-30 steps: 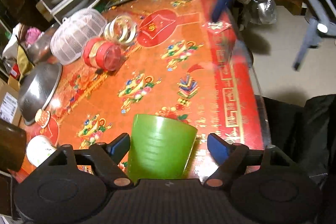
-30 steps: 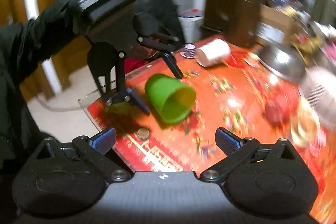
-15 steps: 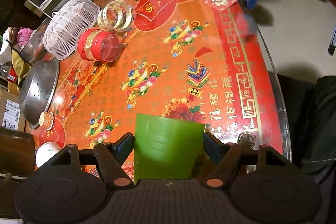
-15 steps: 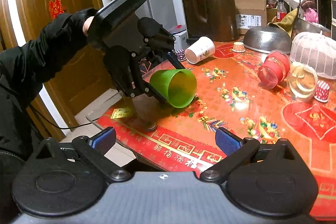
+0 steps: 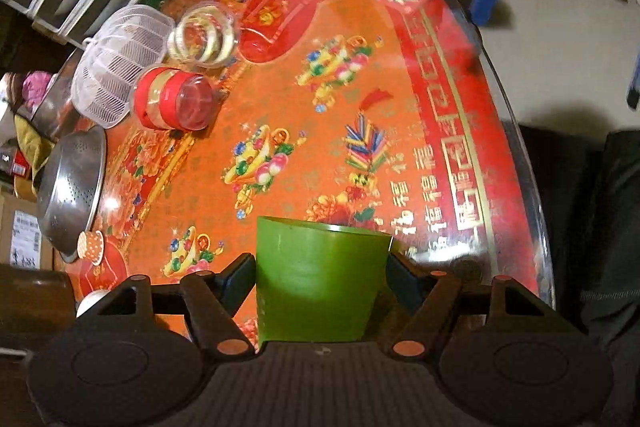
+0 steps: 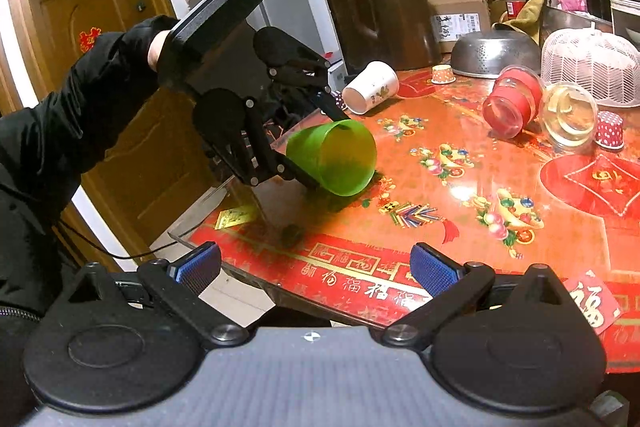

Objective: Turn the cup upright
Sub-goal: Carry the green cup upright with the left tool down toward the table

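A green plastic cup sits between the fingers of my left gripper, which is shut on its sides. In the right wrist view the cup is held tilted on its side, mouth toward the table's middle, its lower rim at or just above the red patterned table. The left gripper grips it near the table's near-left corner. My right gripper is open and empty, off the table's front edge.
A white paper cup, a red-banded jar and a clear jar lie on their sides. A steel colander, white mesh cover, brown pitcher and small patterned cups stand farther back.
The left gripper closed on the green cup about one second ago and has held it since, with the mouth tipped slightly higher. The right gripper pulled back from the table.
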Demonstrator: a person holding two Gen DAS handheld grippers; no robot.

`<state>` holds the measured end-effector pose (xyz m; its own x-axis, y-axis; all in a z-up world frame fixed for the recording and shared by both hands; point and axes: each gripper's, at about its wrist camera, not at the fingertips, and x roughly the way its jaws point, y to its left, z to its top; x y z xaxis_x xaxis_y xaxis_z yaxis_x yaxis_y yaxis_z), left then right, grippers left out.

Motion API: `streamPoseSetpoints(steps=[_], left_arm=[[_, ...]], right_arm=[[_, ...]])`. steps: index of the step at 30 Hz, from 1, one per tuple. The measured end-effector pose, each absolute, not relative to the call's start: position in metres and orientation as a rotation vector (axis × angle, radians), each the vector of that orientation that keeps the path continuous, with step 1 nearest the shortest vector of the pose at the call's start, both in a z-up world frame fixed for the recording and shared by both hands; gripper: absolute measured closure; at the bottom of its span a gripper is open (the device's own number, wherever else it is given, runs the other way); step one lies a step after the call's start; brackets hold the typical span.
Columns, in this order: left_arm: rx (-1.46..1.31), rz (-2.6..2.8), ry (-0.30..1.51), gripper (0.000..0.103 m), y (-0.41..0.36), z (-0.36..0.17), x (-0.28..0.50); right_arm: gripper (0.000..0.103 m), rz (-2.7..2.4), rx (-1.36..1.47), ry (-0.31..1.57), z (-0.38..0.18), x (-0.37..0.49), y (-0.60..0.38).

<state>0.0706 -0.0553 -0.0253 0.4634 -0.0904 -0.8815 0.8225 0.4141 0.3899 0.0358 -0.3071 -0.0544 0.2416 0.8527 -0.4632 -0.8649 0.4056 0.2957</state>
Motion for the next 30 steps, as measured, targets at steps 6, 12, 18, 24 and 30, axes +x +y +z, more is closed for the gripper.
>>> streamPoseSetpoints(steps=[6,12,18,24,30], left_arm=[[0.746,-0.648,0.756,0.029,-0.031,-0.003,0.064],[0.386,-0.58,0.542,0.029,0.004,0.007,0.04],[0.078,-0.49,0.393,0.029,0.019,0.012,0.012],[-0.185,-0.257,0.226,0.029,0.017,0.006,-0.028],[-0.167,0.022,0.182,0.029,-0.028,-0.027,-0.04]], right_arm=[[0.001,1.165,0.014,0.617,-0.058,0.035,-0.311],[0.001,1.14,0.098,0.588,-0.06,0.034,-0.316],[0.001,1.085,0.151,0.52,-0.056,0.029,-0.315],[0.001,0.946,0.225,0.419,-0.056,0.025,-0.316],[0.001,0.778,0.26,0.347,-0.059,0.021,-0.315]])
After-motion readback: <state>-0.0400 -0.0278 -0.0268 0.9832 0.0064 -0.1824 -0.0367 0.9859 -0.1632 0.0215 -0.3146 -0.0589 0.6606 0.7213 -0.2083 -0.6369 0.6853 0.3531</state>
